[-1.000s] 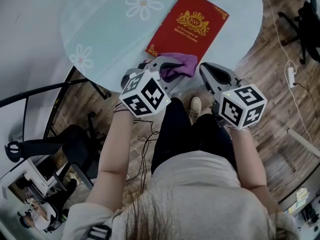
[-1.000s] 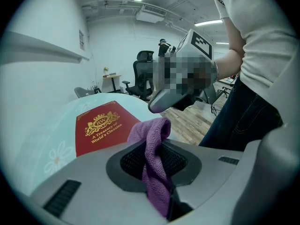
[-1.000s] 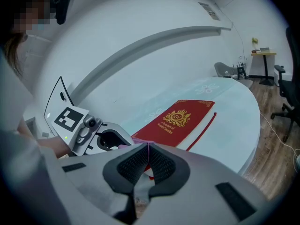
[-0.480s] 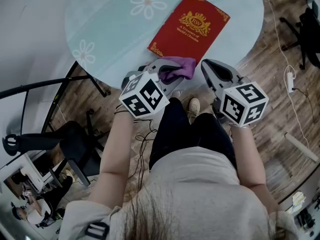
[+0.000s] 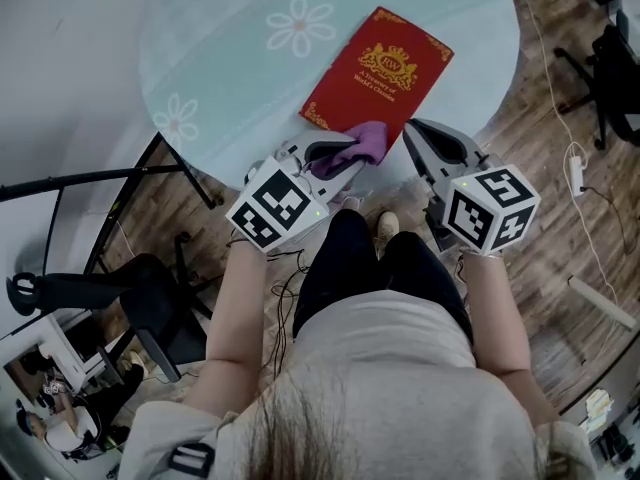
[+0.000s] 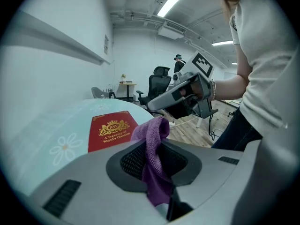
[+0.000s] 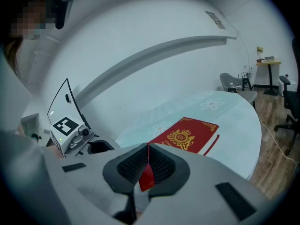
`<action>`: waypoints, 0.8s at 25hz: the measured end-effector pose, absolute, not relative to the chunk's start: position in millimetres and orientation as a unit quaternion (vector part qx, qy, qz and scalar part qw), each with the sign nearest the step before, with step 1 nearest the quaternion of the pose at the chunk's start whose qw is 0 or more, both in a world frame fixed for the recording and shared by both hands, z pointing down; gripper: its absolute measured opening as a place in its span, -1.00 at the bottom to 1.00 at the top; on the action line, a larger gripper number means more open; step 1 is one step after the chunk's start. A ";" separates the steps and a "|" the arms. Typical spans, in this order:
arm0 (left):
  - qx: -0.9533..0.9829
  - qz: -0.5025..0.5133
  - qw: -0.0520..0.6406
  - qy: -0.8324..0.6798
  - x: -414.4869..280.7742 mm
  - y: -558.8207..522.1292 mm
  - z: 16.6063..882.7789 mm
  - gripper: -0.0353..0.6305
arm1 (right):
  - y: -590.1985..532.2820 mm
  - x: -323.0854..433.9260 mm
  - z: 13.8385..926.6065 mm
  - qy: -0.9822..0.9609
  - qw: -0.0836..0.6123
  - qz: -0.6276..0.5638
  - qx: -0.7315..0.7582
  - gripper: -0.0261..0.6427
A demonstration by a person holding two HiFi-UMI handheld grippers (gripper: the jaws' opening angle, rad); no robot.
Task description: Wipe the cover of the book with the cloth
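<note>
Left gripper [image 5: 335,156]: you have it clamped on the purple microfibre cloth [image 5: 358,144]. In the left gripper view the jaws are closed on the fabric, a fold bunching up above the pads and the rest hanging down between them. From the head view, the free end of the cloth lies over the near corner of the red hardcover book with the gold crest and gold lettering [image 5: 380,66]. Whether it presses on the cover or only rests there, cannot tell.

The book lies flat, cover up, on the round pale blue-green glass table with white flower prints [image 5: 230,58]. It sits angled at the table's near right edge, just ahead of both grippers.

Right gripper [image 5: 415,133]: you hold it just to the right of the cloth, beside the book's near right edge and over the table rim. Contact with the book cannot be made out. In the right gripper view the jaws are drawn nearly together, leaving only a thin slit. A red sliver shows in that slit, in line with the book lying beyond it. No object can be seen held.

Both marker cubes face up toward you. Brown wood-plank floor [image 5: 540,168] lies below the table's right side.
</note>
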State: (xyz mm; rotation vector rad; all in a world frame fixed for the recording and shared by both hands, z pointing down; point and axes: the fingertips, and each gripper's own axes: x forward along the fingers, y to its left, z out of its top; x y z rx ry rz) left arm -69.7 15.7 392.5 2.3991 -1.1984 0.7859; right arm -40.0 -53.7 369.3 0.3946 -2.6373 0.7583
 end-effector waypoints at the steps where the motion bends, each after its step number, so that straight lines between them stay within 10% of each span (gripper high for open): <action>1: 0.844 0.270 0.173 -0.430 -72.3 14.8 387.3 -0.65 | -54.7 -40.7 365.7 -0.936 0.182 0.266 0.139 -0.85; 20: 0.843 0.114 0.107 -0.515 -105.4 -39.0 267.6 -0.65 | -90.9 -56.0 274.5 -0.960 0.084 0.208 0.168 -0.86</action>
